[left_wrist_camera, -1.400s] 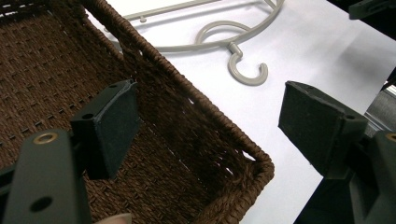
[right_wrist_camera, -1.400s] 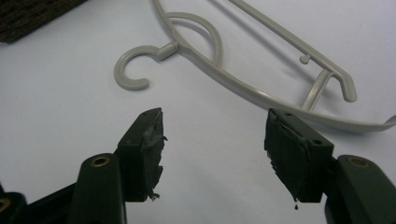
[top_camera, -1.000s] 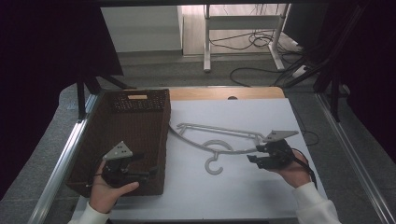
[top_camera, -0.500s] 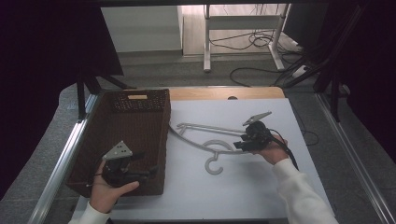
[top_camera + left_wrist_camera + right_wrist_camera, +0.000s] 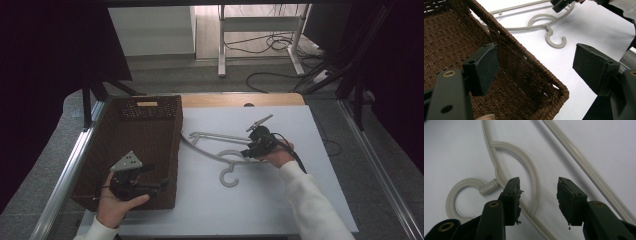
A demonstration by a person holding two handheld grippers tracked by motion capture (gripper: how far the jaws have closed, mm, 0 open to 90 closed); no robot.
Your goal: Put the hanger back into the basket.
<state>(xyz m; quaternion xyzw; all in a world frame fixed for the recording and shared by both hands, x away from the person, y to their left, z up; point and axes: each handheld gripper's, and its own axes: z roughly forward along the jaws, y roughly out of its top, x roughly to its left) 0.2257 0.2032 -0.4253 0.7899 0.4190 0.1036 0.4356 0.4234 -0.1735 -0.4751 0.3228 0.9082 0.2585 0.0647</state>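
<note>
While the left claw [image 5: 162, 184] stays wide open astride the near right wall of the brown wicker basket [image 5: 150, 107], gripping nothing, the right claw [image 5: 246, 152] has travelled leftward across the white surface [image 5: 210, 210] to the pale hanger [image 5: 212, 136]. Its jaws have just been closing and now stand half open over the hanger's curved neck above the hook, pads not yet pressing.
</note>
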